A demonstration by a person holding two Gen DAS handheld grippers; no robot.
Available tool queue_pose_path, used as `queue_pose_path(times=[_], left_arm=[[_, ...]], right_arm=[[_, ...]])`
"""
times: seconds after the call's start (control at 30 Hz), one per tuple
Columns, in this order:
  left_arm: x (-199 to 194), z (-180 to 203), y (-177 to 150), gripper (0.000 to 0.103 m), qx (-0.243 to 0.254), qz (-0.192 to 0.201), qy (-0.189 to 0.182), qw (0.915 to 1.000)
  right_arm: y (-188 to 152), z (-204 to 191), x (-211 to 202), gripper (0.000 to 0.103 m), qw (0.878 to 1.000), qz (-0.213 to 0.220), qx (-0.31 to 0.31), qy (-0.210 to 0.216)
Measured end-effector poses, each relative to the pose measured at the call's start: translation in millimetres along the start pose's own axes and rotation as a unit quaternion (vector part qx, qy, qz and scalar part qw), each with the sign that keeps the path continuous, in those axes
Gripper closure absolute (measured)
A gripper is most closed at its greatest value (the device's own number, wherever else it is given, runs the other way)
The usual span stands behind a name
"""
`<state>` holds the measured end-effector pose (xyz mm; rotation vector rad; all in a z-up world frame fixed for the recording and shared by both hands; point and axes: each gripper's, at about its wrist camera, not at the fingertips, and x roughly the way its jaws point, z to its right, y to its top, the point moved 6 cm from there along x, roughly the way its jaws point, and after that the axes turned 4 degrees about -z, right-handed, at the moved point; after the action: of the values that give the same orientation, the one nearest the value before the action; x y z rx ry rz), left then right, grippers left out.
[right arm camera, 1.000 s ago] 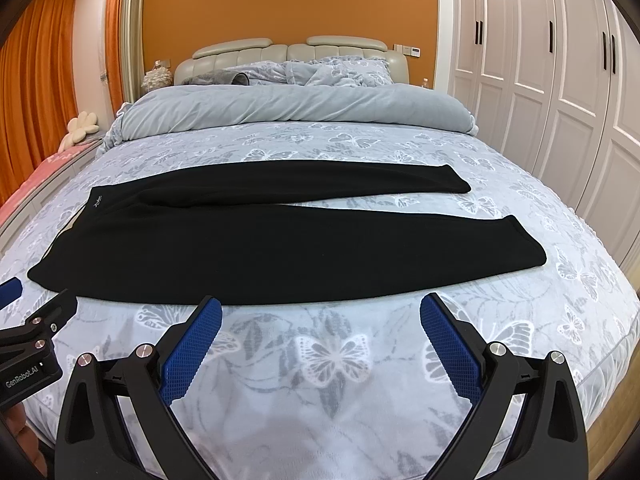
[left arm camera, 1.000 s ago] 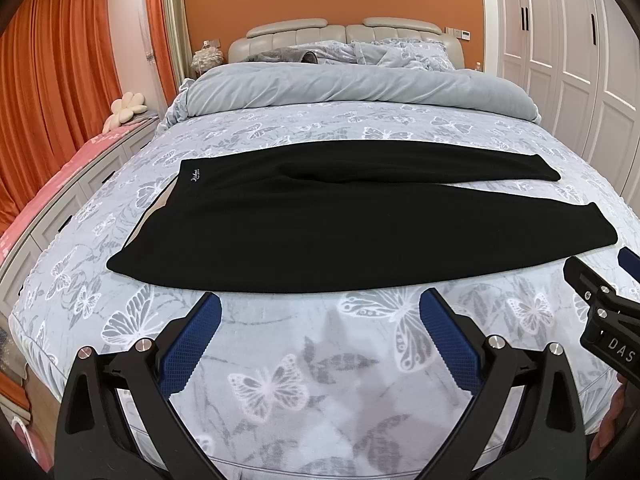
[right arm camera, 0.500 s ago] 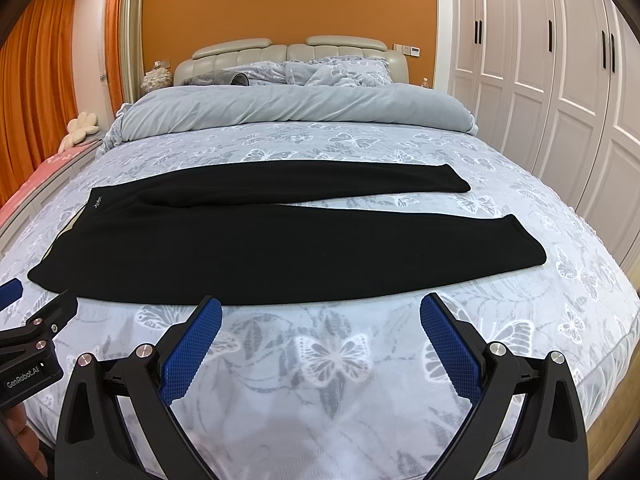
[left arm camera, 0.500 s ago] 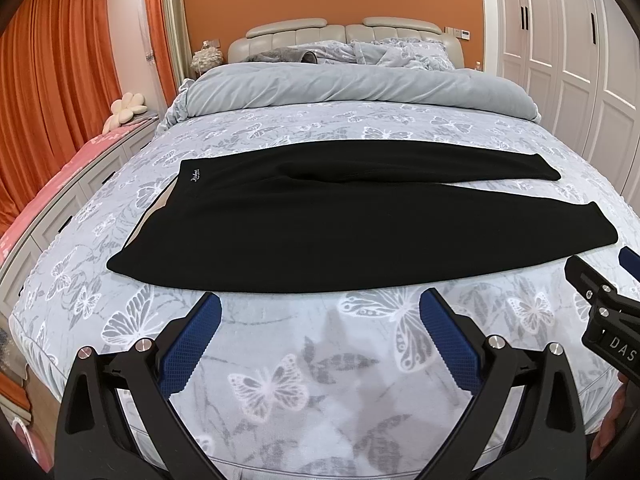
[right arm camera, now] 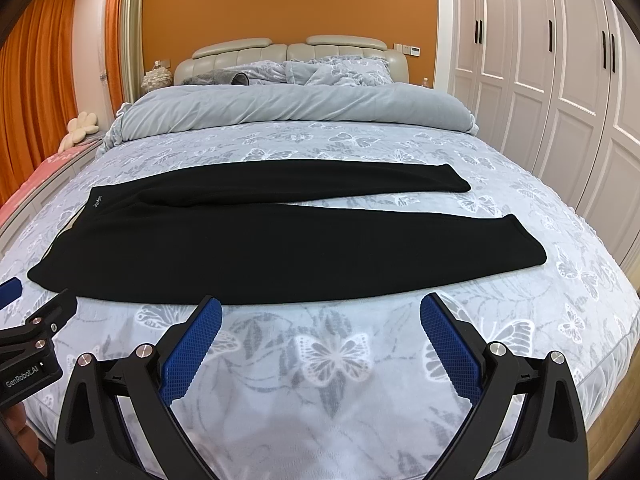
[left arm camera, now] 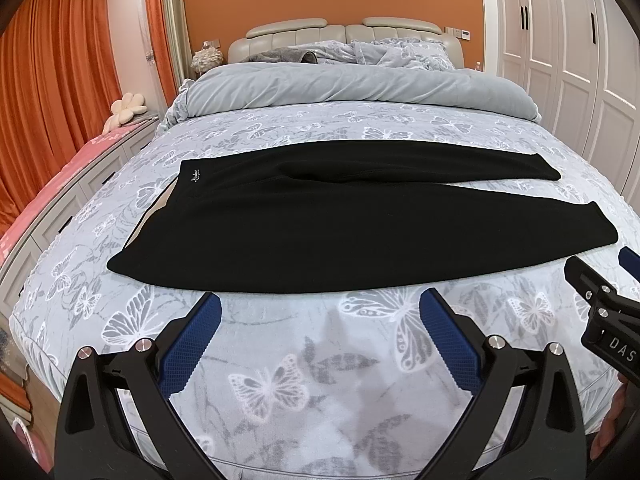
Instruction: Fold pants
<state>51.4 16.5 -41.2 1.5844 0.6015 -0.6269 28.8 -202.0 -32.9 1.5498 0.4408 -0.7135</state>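
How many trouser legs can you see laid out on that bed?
2. The near leg of the black pants runs rightward along the bed edge closest to the cameras; the far leg lies behind it, angled slightly apart.

A broad strip of bare butterfly-print bedspread [left arm camera: 304,364] filled the lower middle of both views, open for passage. The black pants [left arm camera: 320,224] lay flat across the centre, no barrier in height. The bunched grey duvet [left arm camera: 360,88] blocked the upper middle. In the left-wrist view, the right gripper [left arm camera: 600,280] crowded the right edge.
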Motion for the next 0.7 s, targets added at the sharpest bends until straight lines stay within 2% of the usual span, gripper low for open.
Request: queue_pose_path(times=[0.43,0.53,0.6,0.7], left_arm=[[1.4,0.5,0.3,0.006,0.000,-0.004,0.000,1.0000],[6.3,-1.9,3.1,0.005,-0.002,-0.012,-0.006,0.9999],[14.2,-3.1,9.0,0.005,-0.001,-0.027,-0.023,0.9994],[29.2,-20.0,34.6,0.005,-0.014,-0.060,-0.097,0.9934]], right_arm=[[-4.3,2.9,3.9,0.005,1.000,-0.006,-0.001,0.003],[-2.1,7.0,12.2,0.005,1.000,-0.015,-0.007,0.014],[5.3,13.1,18.8,0.005,0.999,-0.025,-0.008,0.020],[36.2,42.9,36.7,0.005,0.997,-0.051,0.014,0.064]])
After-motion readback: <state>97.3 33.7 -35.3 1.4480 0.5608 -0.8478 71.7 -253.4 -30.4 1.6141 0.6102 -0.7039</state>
